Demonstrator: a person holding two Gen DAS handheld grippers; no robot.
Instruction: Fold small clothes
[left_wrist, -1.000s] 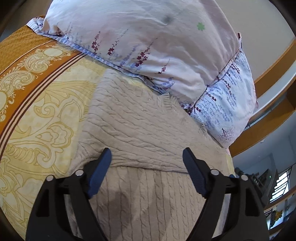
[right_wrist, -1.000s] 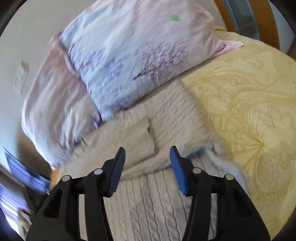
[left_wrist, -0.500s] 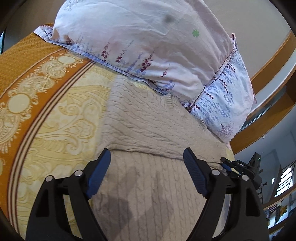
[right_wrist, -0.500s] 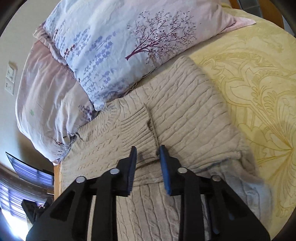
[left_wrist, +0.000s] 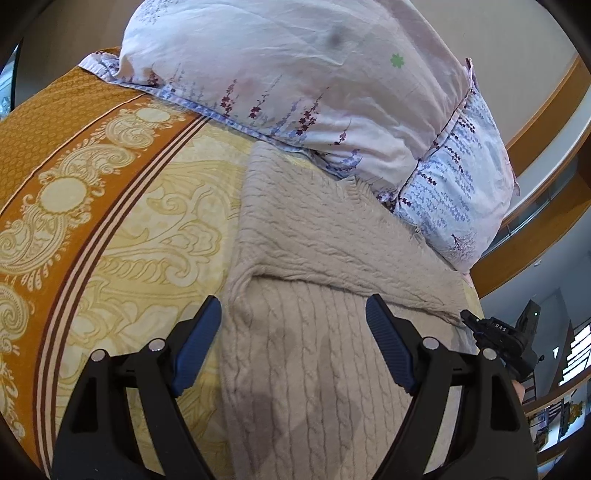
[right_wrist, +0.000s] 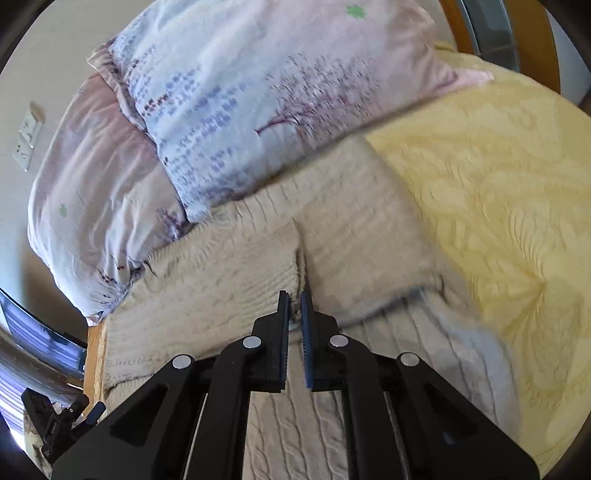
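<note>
A beige cable-knit sweater (left_wrist: 325, 258) lies folded on the bed, its top against the pillows. My left gripper (left_wrist: 293, 325) is open and empty, hovering over the sweater's left fold edge. In the right wrist view the sweater (right_wrist: 354, 236) shows a ribbed cuff (right_wrist: 236, 269) lying across its middle. My right gripper (right_wrist: 294, 308) is shut on the cuff's lower right corner, where a little knit shows between the blue pads. The right gripper (left_wrist: 498, 339) also shows in the left wrist view at the sweater's right edge.
Two floral pillows (left_wrist: 303, 74) (right_wrist: 280, 92) lie at the head of the bed. A yellow and orange patterned bedspread (left_wrist: 110, 229) (right_wrist: 498, 206) surrounds the sweater. A wooden bed frame (left_wrist: 535, 229) runs behind the pillows. The left gripper (right_wrist: 62, 424) shows at the lower left.
My right gripper has closed from open onto the cuff corner. My left gripper has drifted left along the fold edge and stayed open.
</note>
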